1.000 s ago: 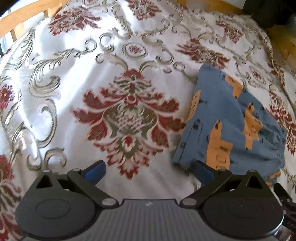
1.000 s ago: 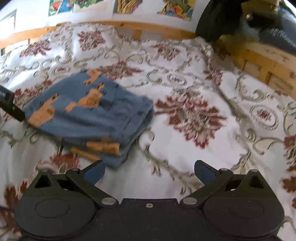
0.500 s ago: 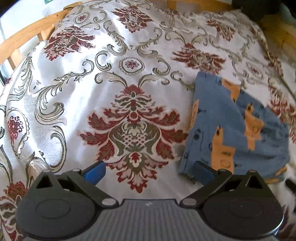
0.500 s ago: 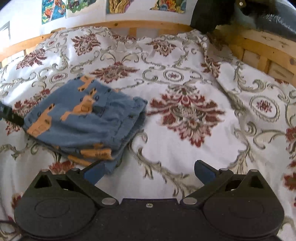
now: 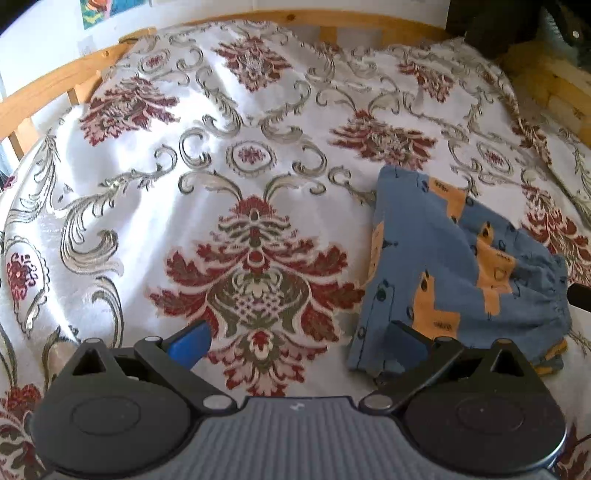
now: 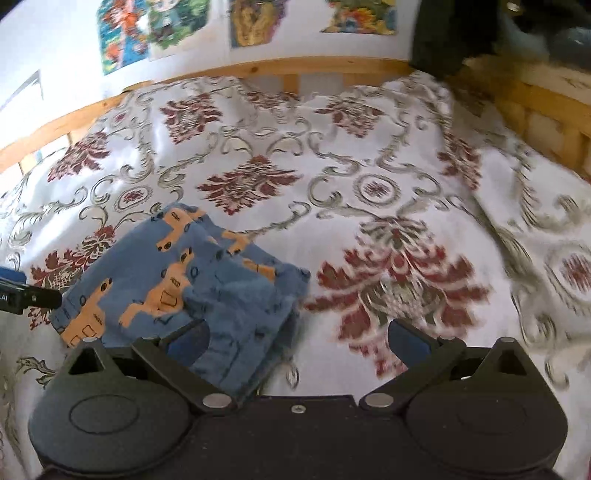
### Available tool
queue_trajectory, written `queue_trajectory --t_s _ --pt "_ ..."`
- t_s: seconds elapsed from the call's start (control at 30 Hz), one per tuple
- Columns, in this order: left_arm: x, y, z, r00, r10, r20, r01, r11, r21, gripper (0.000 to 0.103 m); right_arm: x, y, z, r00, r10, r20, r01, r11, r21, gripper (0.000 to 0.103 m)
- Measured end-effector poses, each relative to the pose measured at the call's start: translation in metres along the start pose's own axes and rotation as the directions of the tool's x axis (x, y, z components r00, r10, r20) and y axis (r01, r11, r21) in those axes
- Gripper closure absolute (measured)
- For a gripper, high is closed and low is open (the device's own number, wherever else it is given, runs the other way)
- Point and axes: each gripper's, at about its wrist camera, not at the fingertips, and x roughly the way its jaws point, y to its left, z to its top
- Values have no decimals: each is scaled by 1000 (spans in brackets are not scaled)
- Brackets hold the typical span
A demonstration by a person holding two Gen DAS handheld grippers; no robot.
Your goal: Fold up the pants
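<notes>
The blue pants (image 5: 458,266) with orange truck prints lie folded into a small bundle on the patterned bedspread (image 5: 207,177). In the left wrist view they sit at the right, and my left gripper (image 5: 297,341) hangs open above the bedspread, its right finger over the bundle's near corner. In the right wrist view the pants (image 6: 177,280) lie at the lower left. My right gripper (image 6: 297,341) is open too, with its left finger above the bundle's near edge. Nothing is held by either gripper.
A wooden bed rail (image 6: 280,70) runs along the far side and right, with posters (image 6: 155,26) on the wall behind. Dark items (image 6: 465,33) sit at the far right corner. The left gripper's tip (image 6: 26,295) shows at the left edge of the right wrist view.
Both grippers have pulled back and tilted up from the folded pants, so more of the rail and wall shows. The pants stay put on the bedspread.
</notes>
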Motion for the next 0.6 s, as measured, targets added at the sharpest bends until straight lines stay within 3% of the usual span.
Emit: queue_trajectory --t_s 0.13,0.27,0.43,0.6 --pt "6 -1 1 999 5 48 -5 1000 13 0 18 -6 13 999 53 2 -53 997 -52 1" --pt "10 -1 2 995 -50 81 51 999 -12 0 39 -17 24 990 136 -22 -137 990 -35 1" --pt "11 -3 0 977 -170 132 173 985 -15 0 63 -31 23 964 258 -59 -254 965 65 1" --pt "16 -7 -2 961 -245 131 248 969 -7 0 72 -45 20 937 348 -20 -337 919 206 1"
